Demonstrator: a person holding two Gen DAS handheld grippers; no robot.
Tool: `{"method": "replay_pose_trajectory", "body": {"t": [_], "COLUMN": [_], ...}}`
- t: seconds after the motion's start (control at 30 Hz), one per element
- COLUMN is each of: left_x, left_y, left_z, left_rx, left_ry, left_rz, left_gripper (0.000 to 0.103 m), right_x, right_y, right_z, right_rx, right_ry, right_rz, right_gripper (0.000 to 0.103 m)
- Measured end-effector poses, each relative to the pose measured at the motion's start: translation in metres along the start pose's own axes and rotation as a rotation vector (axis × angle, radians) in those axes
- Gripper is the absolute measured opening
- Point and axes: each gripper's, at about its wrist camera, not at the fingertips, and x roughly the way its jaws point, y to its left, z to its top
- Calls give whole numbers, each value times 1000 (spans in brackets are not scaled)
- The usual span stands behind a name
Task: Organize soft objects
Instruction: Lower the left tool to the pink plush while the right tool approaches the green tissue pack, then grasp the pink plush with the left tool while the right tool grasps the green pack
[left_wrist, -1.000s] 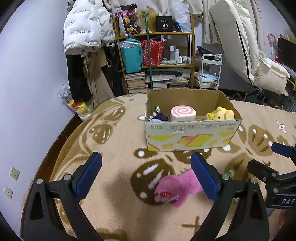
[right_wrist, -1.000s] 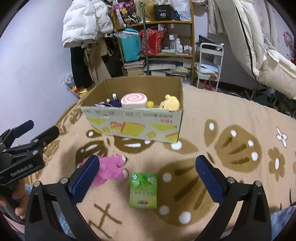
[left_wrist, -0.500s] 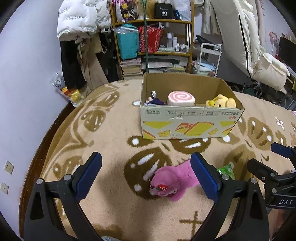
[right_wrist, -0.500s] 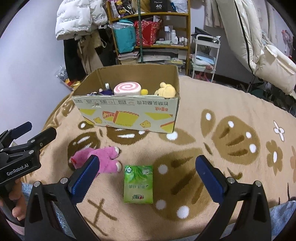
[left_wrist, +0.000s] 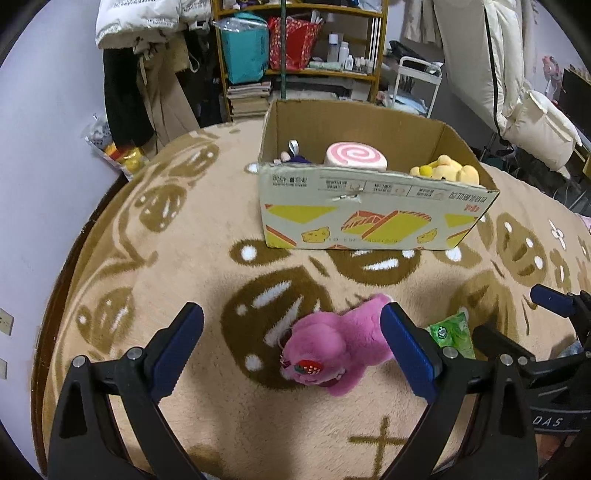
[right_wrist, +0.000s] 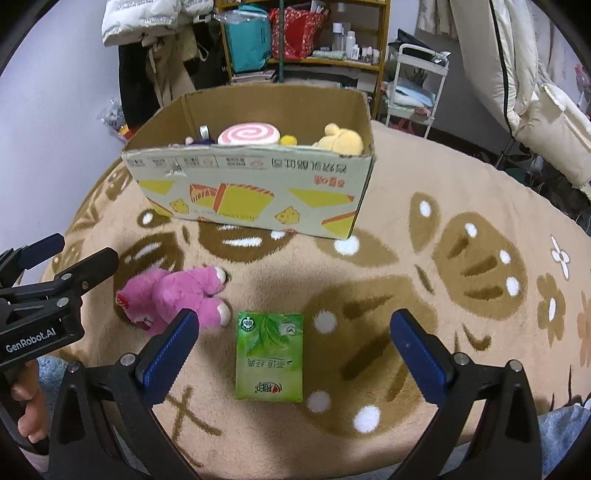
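Pink plush toy: laid on its side on the patterned carpet, between the spread blue pads of the left tool, nearer the right-hand pad and not gripped. Left tool: released, fingers wide apart, held low over the carpet. Right tool: likewise released, fingers wide apart, nothing held; a green tissue packet is seen flat on the carpet between its pads, untouched.

Green tissue packet: placed just beside the plush toy's feet, on the toy's right as seen from the right wrist view.

Cardboard box: stood open on the carpet beyond both items, well apart from them, toward the far edge of the carpet. Contents recorded: pink swirl cushion near the middle, yellow plush at the right end, a small purple item at the left end, only partly seen.

Shelving unit with bags and bottles: noted behind the box, against the wall.
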Motion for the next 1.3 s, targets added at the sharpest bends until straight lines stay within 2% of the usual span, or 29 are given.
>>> {"method": "replay_pose_trajectory", "body": {"t": [0.33, 0.57, 1.07, 1.17, 1.3], "left_x": [26, 39, 69, 73, 77], "left_y": [-9, -13, -30, -33, -36], "left_z": [-2, -3, -12, -15, -16], "left_rx": [21, 32, 73, 83, 89], "left_ry": [66, 107, 230, 243, 253], "left_rz": [-6, -31, -102, -98, -93], "left_gripper": [96, 96, 96, 96, 96], "right_x": [26, 49, 79, 83, 93], "right_y": [1, 4, 14, 14, 20], "right_z": [1, -4, -14, -18, -24], "right_rx": [14, 6, -16, -24, -17], "right_ry": [87, 189, 325, 344, 377], "right_rz": [18, 38, 45, 43, 46], "right_gripper": [103, 103, 103, 97, 96]}}
